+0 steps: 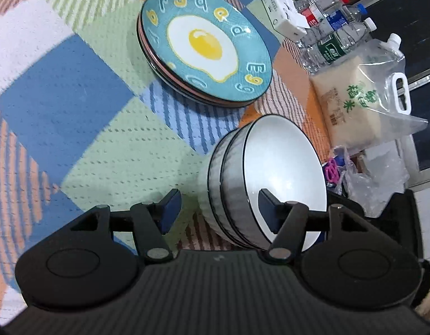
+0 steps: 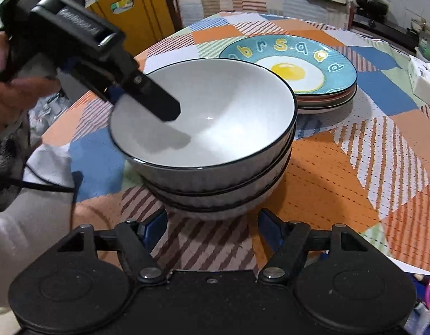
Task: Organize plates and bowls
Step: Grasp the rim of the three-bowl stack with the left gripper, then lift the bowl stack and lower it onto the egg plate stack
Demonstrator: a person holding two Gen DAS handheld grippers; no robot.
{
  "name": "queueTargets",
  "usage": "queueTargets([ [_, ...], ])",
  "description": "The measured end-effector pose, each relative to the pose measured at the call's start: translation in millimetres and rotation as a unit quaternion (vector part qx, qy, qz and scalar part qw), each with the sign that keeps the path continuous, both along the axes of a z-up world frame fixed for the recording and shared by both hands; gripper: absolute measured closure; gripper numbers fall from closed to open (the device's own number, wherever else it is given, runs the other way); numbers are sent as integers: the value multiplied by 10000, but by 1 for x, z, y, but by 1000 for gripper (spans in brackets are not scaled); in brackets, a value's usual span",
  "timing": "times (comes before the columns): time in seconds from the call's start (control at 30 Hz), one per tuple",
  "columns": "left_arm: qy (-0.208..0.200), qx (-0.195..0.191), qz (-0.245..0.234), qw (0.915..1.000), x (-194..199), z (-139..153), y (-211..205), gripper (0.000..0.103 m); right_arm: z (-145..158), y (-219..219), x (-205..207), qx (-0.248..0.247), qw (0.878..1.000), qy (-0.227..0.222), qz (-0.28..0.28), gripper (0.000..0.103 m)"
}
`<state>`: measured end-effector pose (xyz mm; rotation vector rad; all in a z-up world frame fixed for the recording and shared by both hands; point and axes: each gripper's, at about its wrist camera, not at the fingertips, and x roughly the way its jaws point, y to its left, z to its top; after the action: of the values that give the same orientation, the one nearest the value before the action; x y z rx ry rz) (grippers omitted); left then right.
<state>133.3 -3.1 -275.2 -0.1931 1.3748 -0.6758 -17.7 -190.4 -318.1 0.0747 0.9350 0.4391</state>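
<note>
Bowl stack (image 2: 215,150) seen nr tabletop (image 1: 75,89) edge, plate stack (image 2: 321,83) just beside. L gripper (image 1: 217,209) jaws apart, straddling top bowl rim, not pressing. R gripper (image 2: 212,223) wide, empty, nr stack base.

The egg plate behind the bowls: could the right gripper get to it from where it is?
Probably not directly. The stack of bowls stands between the right gripper and the egg plate; it would likely have to go over or around.
</note>
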Motion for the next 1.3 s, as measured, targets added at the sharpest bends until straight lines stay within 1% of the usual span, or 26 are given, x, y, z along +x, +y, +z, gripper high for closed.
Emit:
queueTargets([
  [0.03, 112, 49, -4, 9999, 1, -5, -1, 43, -3, 1, 1, 21, 10000, -42, -6, 27],
  [0.07, 194, 55, 7, 9998, 2, -9, -1, 45, -6, 1, 2, 48, 10000, -77, 0, 25],
  [0.13, 222, 37, 35, 9997, 3, -13, -1, 48, -9, 1, 2, 90, 9996, -282, -30, 20],
  [0.17, 235, -21, 25, 9997, 4, -14, -2, 53, -10, 1, 2, 119, 9993, -336, -68, 14],
  [0.27, 288, -215, 89, 9993, 5, -16, 0, 62, -14, -1, 3, 300, 9983, -478, -154, 11],
  [0.4, 190, -264, 176, 9993, 3, -20, 0, 63, -20, 3, 1, 387, 9960, -780, -215, 7],
  [0.53, 125, -292, 221, 9993, 1, -25, -2, 63, -23, 8, 4, 467, 9944, -914, -254, 2],
  [0.67, 150, -309, 173, 9993, 0, -26, -2, 64, -25, 8, 2, 542, 9926, -1057, -263, 2],
  [0.83, -56, -158, -40, 9999, -12, -18, -7, 63, -23, 7, 0, 517, 9932, -1025, -190, 2],
  [0.9, -20, -144, -17, 9999, -15, -13, -8, 63, -20, 6, -3, 505, 9930, -1053, -151, 2],
  [0.97, 102, -109, -1, 9999, -15, -7, -8, 63, -15, 6, -8, 467, 9924, -1138, -99, 2],
  [1.03, 136, -137, 50, 9998, -18, 1, -7, 63, -8, 7, -13, 455, 9916, -1209, -100, 2],
  [1.2, 6, -152, -29, 9999, -21, 26, -12, 63, 10, 1, -18, 549, 9891, -1351, -182, 2],
  [1.3, -40, -152, -77, 9998, -18, 43, -15, 63, 22, 3, -18, 417, 9876, -1503, -152, 2],
])
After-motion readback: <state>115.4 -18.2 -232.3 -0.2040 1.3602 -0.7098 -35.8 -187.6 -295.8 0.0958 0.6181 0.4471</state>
